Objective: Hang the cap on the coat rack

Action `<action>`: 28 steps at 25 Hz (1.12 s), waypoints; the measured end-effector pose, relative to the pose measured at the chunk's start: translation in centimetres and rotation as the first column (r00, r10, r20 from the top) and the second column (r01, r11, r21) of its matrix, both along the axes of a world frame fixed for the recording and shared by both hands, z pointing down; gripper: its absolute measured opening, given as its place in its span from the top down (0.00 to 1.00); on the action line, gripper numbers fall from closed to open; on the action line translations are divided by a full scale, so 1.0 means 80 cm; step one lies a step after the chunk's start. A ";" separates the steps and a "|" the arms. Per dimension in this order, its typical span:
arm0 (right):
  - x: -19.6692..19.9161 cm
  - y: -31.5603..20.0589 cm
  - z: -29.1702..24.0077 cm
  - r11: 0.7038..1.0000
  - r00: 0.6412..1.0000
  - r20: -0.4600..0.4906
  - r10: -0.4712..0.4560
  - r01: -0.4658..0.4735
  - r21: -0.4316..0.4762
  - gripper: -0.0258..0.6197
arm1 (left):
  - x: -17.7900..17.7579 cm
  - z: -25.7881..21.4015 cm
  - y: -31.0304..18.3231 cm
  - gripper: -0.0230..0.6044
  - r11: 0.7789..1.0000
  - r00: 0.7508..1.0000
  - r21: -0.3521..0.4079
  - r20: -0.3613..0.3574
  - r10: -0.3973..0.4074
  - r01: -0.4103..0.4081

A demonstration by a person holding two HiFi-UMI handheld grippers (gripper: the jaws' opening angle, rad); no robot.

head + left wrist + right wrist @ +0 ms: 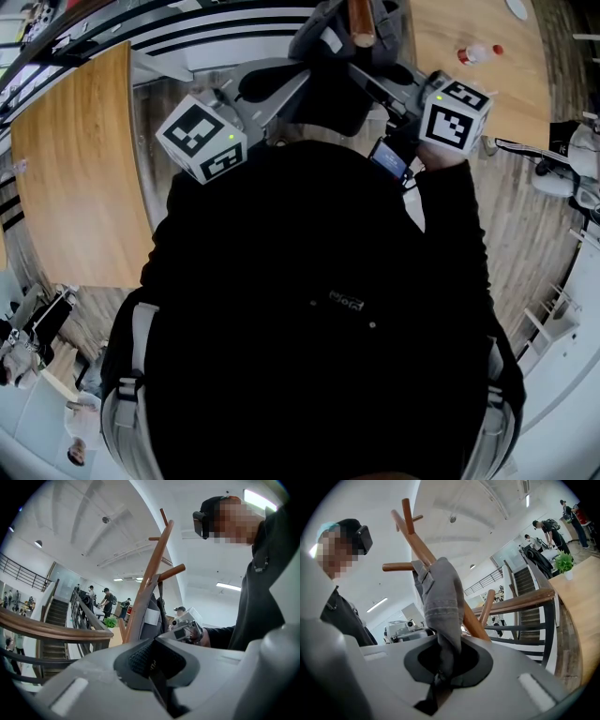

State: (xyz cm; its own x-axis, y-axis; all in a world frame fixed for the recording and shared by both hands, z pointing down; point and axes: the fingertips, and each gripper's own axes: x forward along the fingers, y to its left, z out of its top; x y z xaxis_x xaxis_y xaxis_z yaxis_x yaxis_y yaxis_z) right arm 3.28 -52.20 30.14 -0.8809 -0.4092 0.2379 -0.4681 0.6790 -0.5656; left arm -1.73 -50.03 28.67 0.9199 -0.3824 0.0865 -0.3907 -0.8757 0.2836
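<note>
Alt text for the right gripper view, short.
The right gripper, jaws shut, pinches a grey cap held up in front of a wooden coat rack with pegs. A person stands at left, a staircase at right.

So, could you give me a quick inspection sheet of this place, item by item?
Surface: wooden tables, mostly bare.
Job's things: grey cap held up beside the coat rack.
Clutter: bottle lying on one table.
Tools: right tool shut on the cap; left tool shut, nothing seen in it.
Cables: nothing seen.
Surroundings: staircase, potted plant, people in the background.
</note>
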 end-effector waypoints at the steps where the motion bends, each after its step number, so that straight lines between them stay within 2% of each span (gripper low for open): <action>1: 0.001 0.000 0.001 1.000 1.000 -0.002 0.002 -0.002 0.002 0.92 | 0.001 0.002 0.001 0.96 1.000 1.000 0.001 0.003 0.004 -0.004; 4: 0.004 0.002 0.002 1.000 1.000 -0.009 0.018 -0.017 0.024 0.89 | 0.004 0.005 0.005 0.96 1.000 1.000 0.004 0.005 0.006 -0.006; 6: 0.006 0.004 0.002 0.999 1.000 -0.005 0.027 -0.027 0.035 0.78 | 0.005 0.008 0.004 0.96 1.000 1.000 0.000 0.011 -0.011 0.011; 9: 0.011 0.005 0.000 0.999 0.999 0.002 0.032 -0.032 0.044 0.68 | 0.000 0.008 -0.007 0.96 0.997 0.997 -0.012 0.007 -0.076 0.076; 11: 0.014 0.006 0.001 0.998 0.999 -0.009 0.039 -0.039 0.048 0.58 | -0.003 0.006 -0.011 0.72 0.994 0.994 -0.024 -0.008 -0.106 0.106; 12: 0.016 0.007 0.002 0.998 0.999 -0.021 0.046 -0.045 0.051 0.53 | -0.003 0.006 -0.010 0.66 0.993 0.993 -0.026 -0.011 -0.115 0.114; 14: 0.020 0.010 0.005 0.996 0.996 -0.049 0.068 -0.065 0.062 0.45 | -0.005 0.006 -0.003 0.66 0.992 0.992 -0.019 -0.011 -0.127 0.127; 16: 0.028 0.017 0.006 0.993 0.993 -0.073 0.094 -0.088 0.076 0.43 | -0.006 0.003 0.008 0.69 0.990 0.990 -0.010 -0.014 -0.141 0.141; 20: 0.050 0.031 0.000 0.987 0.987 -0.074 0.139 -0.132 0.093 0.44 | -0.008 -0.006 0.023 0.85 0.987 0.986 0.005 -0.024 -0.163 0.163; 22: 0.058 0.033 -0.006 0.982 0.985 -0.070 0.160 -0.151 0.115 0.53 | -0.012 -0.009 0.027 0.97 0.986 0.986 0.013 -0.029 -0.165 0.165; 24: 0.063 0.037 -0.013 0.976 0.984 -0.054 0.171 -0.162 0.147 0.73 | -0.013 -0.007 0.030 0.96 0.987 0.987 0.017 -0.028 -0.156 0.157; 26: 0.065 0.042 -0.021 0.967 0.982 -0.044 0.182 -0.170 0.189 0.87 | -0.013 -0.003 0.034 0.96 0.989 0.989 0.017 -0.019 -0.146 0.147; 28: 0.063 0.047 -0.027 0.959 0.982 -0.060 0.182 -0.164 0.231 0.88 | -0.012 -0.002 0.037 0.96 0.990 0.990 0.020 -0.012 -0.138 0.138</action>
State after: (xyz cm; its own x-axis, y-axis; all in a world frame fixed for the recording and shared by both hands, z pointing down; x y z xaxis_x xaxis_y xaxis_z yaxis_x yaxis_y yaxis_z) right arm 8.35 -48.45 28.00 -0.7740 -0.6043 0.1891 -0.6268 0.6890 -0.3639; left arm -2.67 -47.06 28.51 0.8591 -0.5074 0.0677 -0.5053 -0.8194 0.2706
